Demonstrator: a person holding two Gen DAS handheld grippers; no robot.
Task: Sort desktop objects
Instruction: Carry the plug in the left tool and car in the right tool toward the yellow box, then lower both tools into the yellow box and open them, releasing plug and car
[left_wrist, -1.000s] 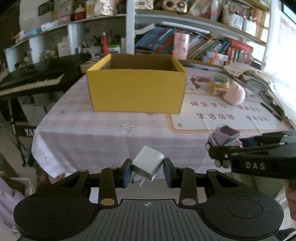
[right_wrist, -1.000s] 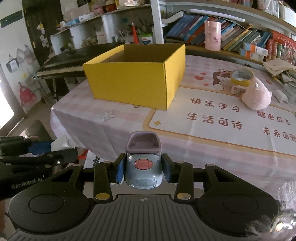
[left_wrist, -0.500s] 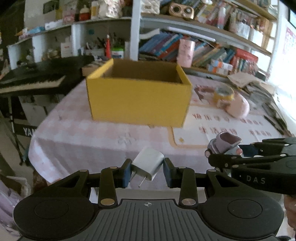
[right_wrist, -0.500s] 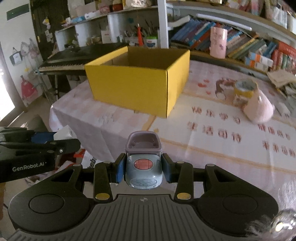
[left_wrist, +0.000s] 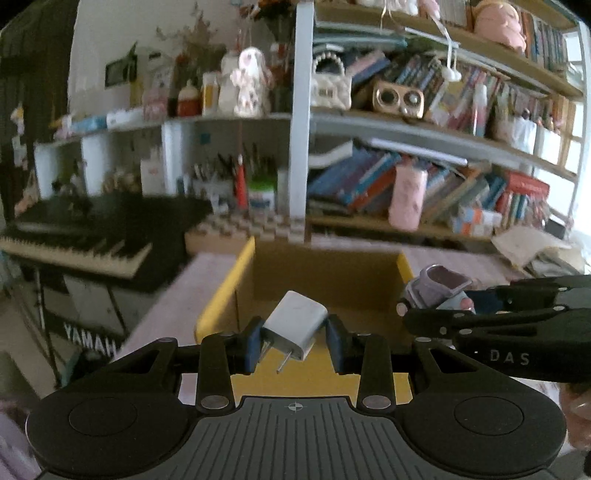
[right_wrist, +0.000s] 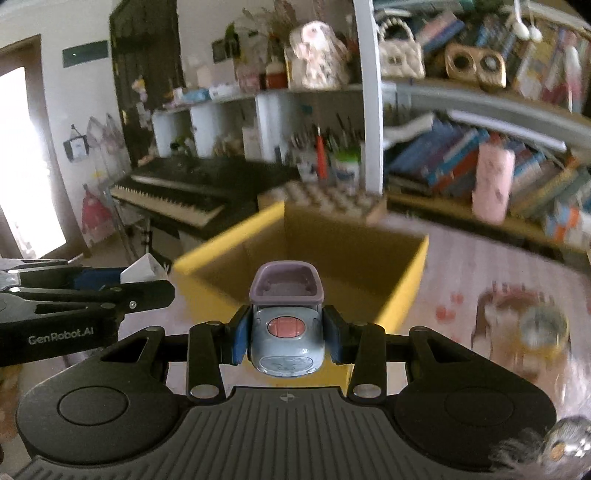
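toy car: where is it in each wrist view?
Left wrist: toy car at right of centre, held in the right tongs.
Right wrist: bottom centre, clamped between that camera's own tongs.
Shared landmark: yellow box just behind it in both.

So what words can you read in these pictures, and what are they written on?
"YAMAH", cut off, on the keyboard stand.
"DAS" on the side of the right gripper.
"GenRobot.AI" on the side of the left gripper.
The book spines on the shelves and the print on the tablecloth are too blurred to read.
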